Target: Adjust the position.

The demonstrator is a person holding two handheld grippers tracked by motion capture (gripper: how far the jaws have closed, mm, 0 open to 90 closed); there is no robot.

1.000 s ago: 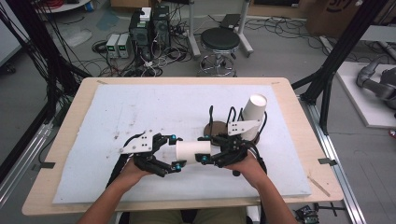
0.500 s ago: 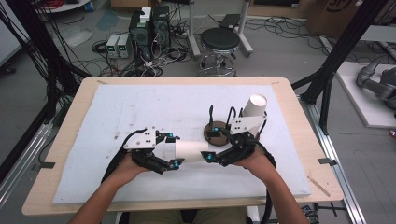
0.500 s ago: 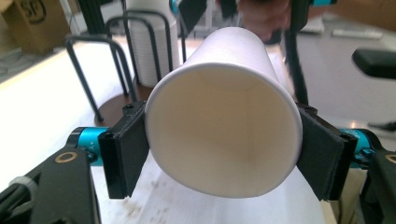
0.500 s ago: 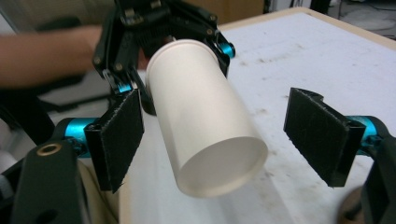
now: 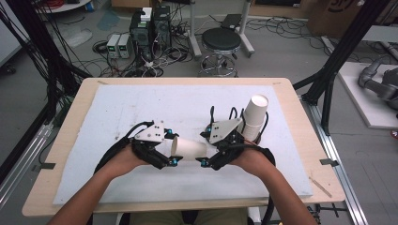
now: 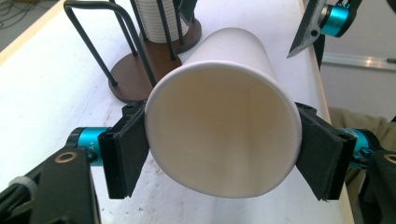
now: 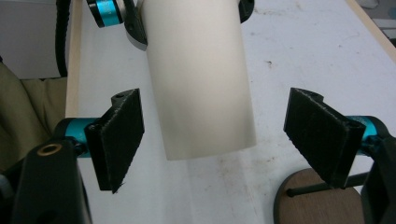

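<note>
place: robotics lab | table [image 5: 61, 140]: sitting inside a black metal frame [image 5: 347, 42], carrying a white foam pad | floor: bare concrete, cables trailing across it | gear: power boxes [image 5: 119, 45] and computer towers [image 5: 150, 28] standing behind | seating: 1 round stool [image 5: 220, 42] | right edge: grey robot arm [image 5: 380, 84] lying on a platform

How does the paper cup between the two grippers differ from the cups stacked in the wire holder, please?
The paper cup lies sideways, off the table, clamped at its rim by the left gripper; the stacked cups stand nested, mouths up, in the wire holder. The single cup sits between the right gripper's open jaws, which have just opened. Both look plain white.
</note>
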